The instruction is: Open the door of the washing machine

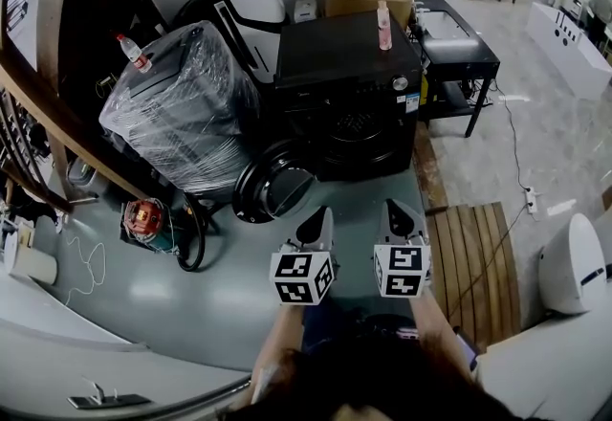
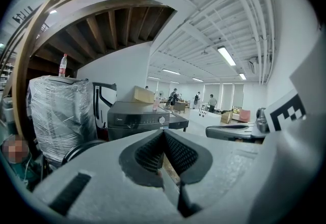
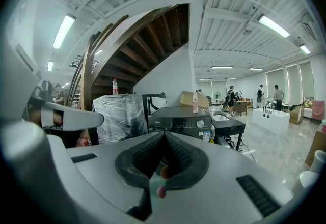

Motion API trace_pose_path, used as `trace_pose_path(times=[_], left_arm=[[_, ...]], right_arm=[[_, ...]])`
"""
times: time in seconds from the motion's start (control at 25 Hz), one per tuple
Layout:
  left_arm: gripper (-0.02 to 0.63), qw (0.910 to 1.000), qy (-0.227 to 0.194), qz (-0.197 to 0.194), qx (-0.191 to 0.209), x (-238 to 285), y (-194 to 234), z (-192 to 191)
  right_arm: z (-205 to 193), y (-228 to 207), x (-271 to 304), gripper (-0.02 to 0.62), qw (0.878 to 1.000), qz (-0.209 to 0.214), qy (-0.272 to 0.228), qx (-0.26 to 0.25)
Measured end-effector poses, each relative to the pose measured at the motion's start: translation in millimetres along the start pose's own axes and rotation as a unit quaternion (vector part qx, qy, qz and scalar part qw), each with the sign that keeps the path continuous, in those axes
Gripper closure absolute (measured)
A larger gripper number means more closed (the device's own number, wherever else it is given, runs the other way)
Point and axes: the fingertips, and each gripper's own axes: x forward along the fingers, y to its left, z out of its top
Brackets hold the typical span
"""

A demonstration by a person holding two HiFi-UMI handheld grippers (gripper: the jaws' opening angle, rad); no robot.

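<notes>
Left gripper point(image 1: 318, 218) and right gripper point(image 1: 394, 210) are both hovering clenched & empty on the near side of the washing machine point(image 1: 349, 65), whose door point(image 1: 274, 185) is hanging open at its left, so imo stepping fwd carelessly could be knocking it shut.

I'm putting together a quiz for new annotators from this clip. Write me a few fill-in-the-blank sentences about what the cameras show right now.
1. The round door of the black washing machine stands ____.
2. On top of that machine stands a pink ____.
3. The bulky appliance to its left in the head view is wrapped in clear ____.
4. The left gripper and the right gripper both hold nothing, and their jaws are ____.

Missing words: open; bottle; plastic; shut
</notes>
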Motion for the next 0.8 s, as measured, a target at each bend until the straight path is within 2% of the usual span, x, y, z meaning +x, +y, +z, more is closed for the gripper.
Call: trace_pose_path(times=[0.8], left_arm=[[0.594,1.0,0.002,-0.002,-0.001,-16,1,-2]], right_arm=[[2,4,-14,0.595,1.0,-0.008,-0.003,0.002]])
